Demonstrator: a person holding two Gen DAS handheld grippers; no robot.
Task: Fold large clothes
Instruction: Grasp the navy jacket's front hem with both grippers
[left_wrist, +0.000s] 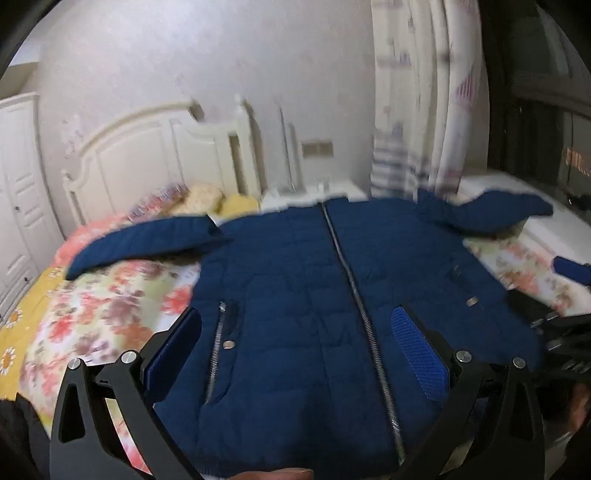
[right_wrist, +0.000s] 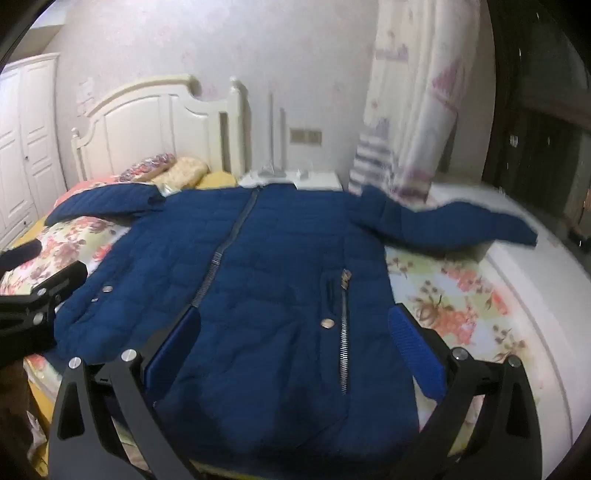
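Note:
A navy blue quilted jacket (left_wrist: 295, 295) lies flat, front up and zipped, on a floral bedspread (left_wrist: 103, 295), sleeves spread to both sides. It also shows in the right wrist view (right_wrist: 266, 280). My left gripper (left_wrist: 299, 332) is open above the jacket's lower half, with blue-padded fingers (left_wrist: 417, 347) either side of the centre zip. My right gripper (right_wrist: 295, 332) is open above the jacket's lower right part, near the pocket zip (right_wrist: 344, 332). The left gripper also shows at the left edge of the right wrist view (right_wrist: 40, 310). Neither gripper holds anything.
A white headboard (right_wrist: 159, 122) and pillows (right_wrist: 184, 170) stand at the bed's far left. A white nightstand (right_wrist: 295, 179) and a patterned curtain (right_wrist: 413, 110) are behind the jacket. A white wardrobe (right_wrist: 26, 147) is at far left. A dark window is at right.

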